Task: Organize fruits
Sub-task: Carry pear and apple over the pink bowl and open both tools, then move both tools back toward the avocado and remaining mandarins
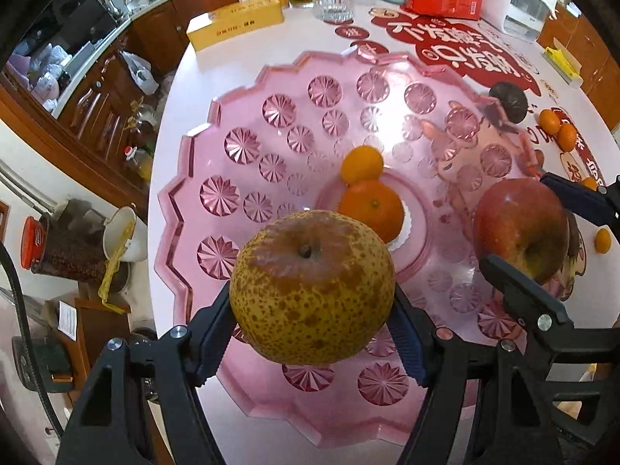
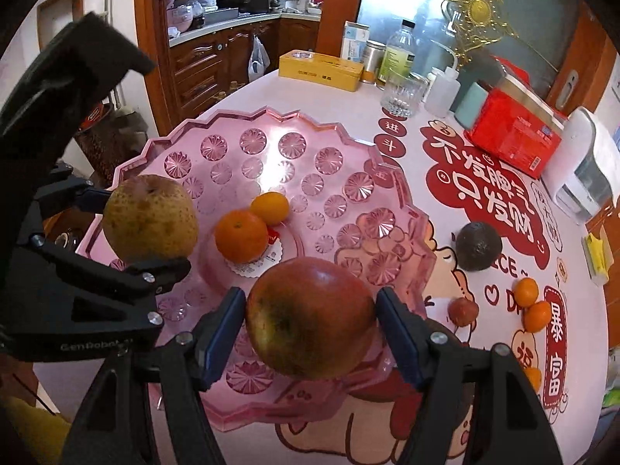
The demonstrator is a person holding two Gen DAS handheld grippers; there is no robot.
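Clamping pear (image 1: 312, 288), left gripper (image 1: 312, 333); right gripper (image 2: 310, 333) clamped on apple (image 2: 310, 317)

The right gripper (image 2: 310, 325) holds a red apple (image 2: 310, 316) between its two fingers, above the near edge of a pink glass tray (image 2: 333, 131). To its left, the left gripper (image 2: 128, 232) holds a spotted pear (image 2: 150, 220). Ahead, two oranges (image 2: 241, 235) lie in the tray's middle.

pink starburst-cut tray (image 1: 232, 147), brown-speckled yellow pear (image 1: 312, 286).
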